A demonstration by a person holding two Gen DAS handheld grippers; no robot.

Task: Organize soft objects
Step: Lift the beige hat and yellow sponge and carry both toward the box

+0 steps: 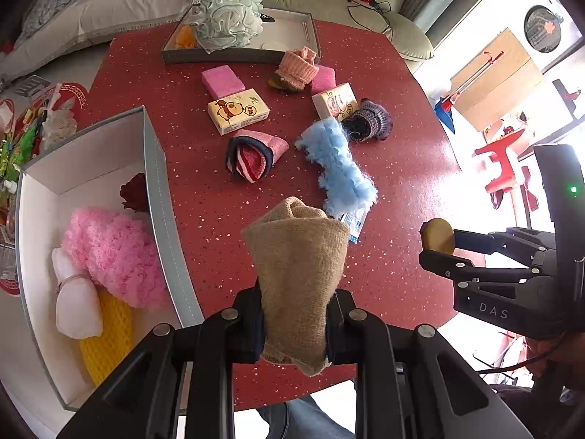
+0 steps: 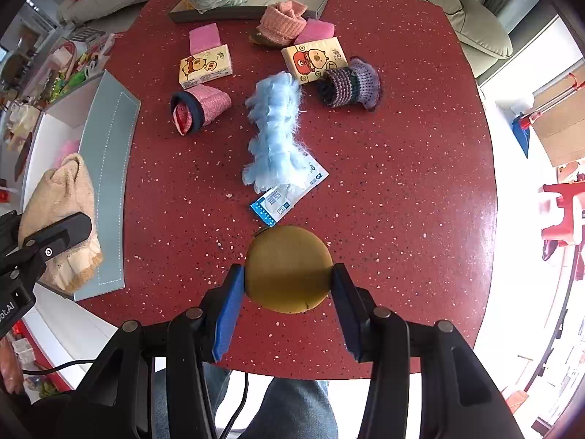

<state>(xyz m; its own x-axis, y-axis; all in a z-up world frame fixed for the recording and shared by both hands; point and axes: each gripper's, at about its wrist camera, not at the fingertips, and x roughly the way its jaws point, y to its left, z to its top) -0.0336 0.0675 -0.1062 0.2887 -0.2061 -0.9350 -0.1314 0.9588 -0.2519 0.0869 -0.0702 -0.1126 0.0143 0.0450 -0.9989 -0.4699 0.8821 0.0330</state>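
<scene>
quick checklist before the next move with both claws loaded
1. Left claw shut on beige sock: ok.
2. Right claw shut on round yellow sponge: ok.
3. Free room in white box beyond the pink fluffy item: ok.
4. Beige sock over the box: cannot tell, the two views disagree.
5. Table sorted: not ok, blue fluffy sock and others remain.

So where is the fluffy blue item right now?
The fluffy blue item lies mid-table in both views, its near end overlapping a white-and-blue packet, with the purple knitted sock and a yellow tissue pack at its far end.
</scene>
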